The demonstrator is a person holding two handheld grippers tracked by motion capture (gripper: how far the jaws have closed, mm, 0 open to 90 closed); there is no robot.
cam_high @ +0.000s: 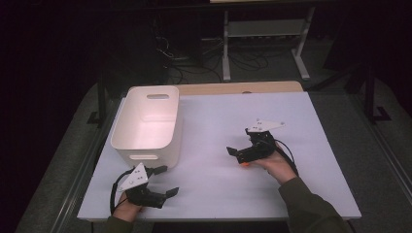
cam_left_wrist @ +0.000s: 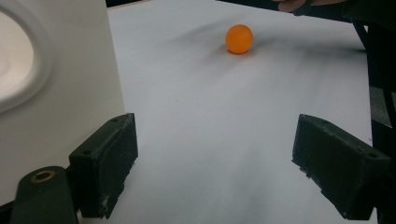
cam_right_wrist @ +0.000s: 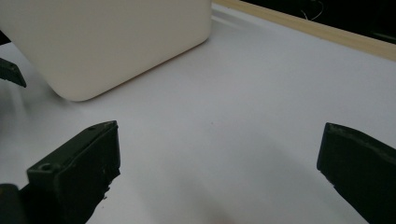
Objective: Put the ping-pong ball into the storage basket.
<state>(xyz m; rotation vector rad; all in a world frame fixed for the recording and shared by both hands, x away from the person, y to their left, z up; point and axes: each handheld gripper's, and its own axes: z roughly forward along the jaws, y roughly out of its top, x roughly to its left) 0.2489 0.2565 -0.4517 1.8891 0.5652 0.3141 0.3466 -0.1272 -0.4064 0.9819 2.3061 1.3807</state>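
The small orange ball (cam_left_wrist: pixel 239 38) lay on the white table (cam_high: pixel 291 194), just beside the right gripper (cam_high: pixel 236 152). It looked light, smooth (probably rolling easily), so a centred pinch seemed best. Both the right and the left gripper (cam_high: pixel 167 180) had jaws spread, holding nothing.

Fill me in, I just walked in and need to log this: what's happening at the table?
A person holds a claw in each hand over a white table. Both are open and hold nothing. The left claw sits near the white bin; the right claw is mid-table. An orange ball lies loose on the table by the right hand, untouched.
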